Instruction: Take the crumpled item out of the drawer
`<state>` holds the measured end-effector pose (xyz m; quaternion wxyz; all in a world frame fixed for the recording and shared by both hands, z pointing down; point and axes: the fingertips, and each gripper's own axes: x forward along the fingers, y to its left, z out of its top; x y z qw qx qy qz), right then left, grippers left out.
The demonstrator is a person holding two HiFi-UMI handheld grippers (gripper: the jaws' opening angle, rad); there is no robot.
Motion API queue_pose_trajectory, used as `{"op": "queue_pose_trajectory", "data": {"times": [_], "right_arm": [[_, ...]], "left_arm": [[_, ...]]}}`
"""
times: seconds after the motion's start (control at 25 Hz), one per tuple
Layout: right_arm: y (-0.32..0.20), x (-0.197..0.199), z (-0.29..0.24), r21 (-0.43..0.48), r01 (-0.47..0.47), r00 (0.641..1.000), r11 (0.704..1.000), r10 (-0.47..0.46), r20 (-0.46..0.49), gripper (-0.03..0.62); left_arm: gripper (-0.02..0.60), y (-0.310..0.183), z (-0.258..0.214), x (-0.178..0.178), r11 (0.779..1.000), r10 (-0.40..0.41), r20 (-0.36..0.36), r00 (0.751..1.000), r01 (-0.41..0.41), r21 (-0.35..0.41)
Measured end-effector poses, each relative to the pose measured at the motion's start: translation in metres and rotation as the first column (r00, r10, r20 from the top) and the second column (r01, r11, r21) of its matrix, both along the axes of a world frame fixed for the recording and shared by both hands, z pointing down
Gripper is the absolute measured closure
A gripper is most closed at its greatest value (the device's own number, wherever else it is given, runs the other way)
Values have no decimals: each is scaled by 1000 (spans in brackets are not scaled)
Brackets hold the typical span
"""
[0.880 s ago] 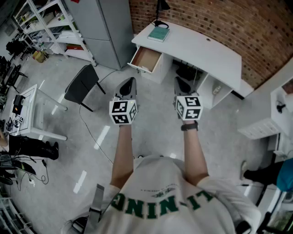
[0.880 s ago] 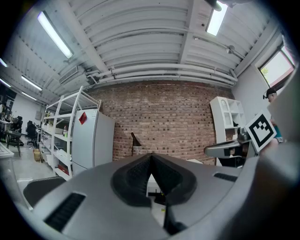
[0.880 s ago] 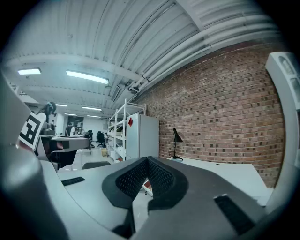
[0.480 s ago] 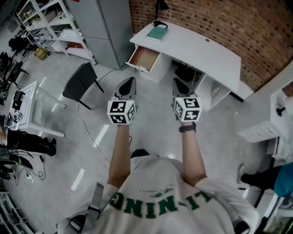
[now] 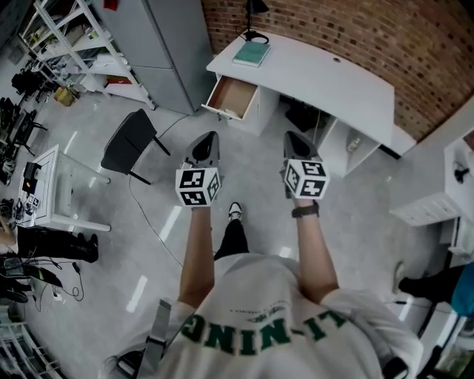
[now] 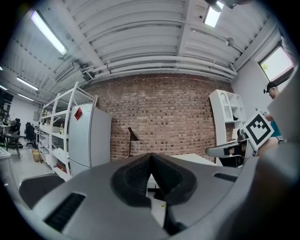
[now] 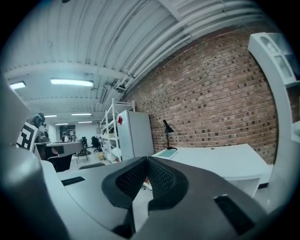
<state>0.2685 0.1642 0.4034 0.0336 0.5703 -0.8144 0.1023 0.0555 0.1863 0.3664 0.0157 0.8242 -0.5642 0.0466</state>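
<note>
Moved: a leg with a shoe [image 5: 234, 211] has swung forward between the arms since the earlier frames; both tongs are held out side by side much as before.
Left tongs [image 5: 211, 136]: closed and empty, tips meeting in the left gripper view [image 6: 151, 155].
Right tongs [image 5: 290, 136]: closed and empty, pads together in the right gripper view [image 7: 147, 159].
Drawer [image 5: 233, 98]: pulled open at the left end of the white surface [image 5: 333, 81], ahead of both tongs and well apart from them, nearer the left pair's line, with bare floor [image 5: 252, 166] between.
Crumpled item: cannot be made out in any view; the drawer's inside shows only as a brown patch from the head view.
Cut off: the lamp [image 5: 255, 15] runs out of the top edge.
Counts: two tongs, one open drawer, one teal book [image 5: 252, 53] on the surface, one lamp, one dark chair [image 5: 129, 144].
</note>
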Motion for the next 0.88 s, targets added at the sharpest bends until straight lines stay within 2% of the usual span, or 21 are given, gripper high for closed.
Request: {"op": "queue_pose_trajectory", "data": {"times": [0.2, 0.4, 0.56, 0.88], "right_arm": [[-65, -11, 10, -48, -21, 999, 999, 19, -31, 589], [-126, -47, -15, -15, 6, 997, 1000, -7, -71, 589], [-173, -83, -7, -50, 29, 996, 998, -33, -88, 589], [-266, -142, 5, -112, 72, 992, 991, -83, -96, 588]], "left_arm": [[588, -72, 9, -4, 999, 39, -12, 999, -40, -1], [588, -142, -8, -17, 998, 54, -26, 998, -54, 21], [588, -193, -4, -38, 998, 70, -47, 996, -70, 3], [588, -292, 2, -83, 996, 90, -36, 995, -91, -13]]}}
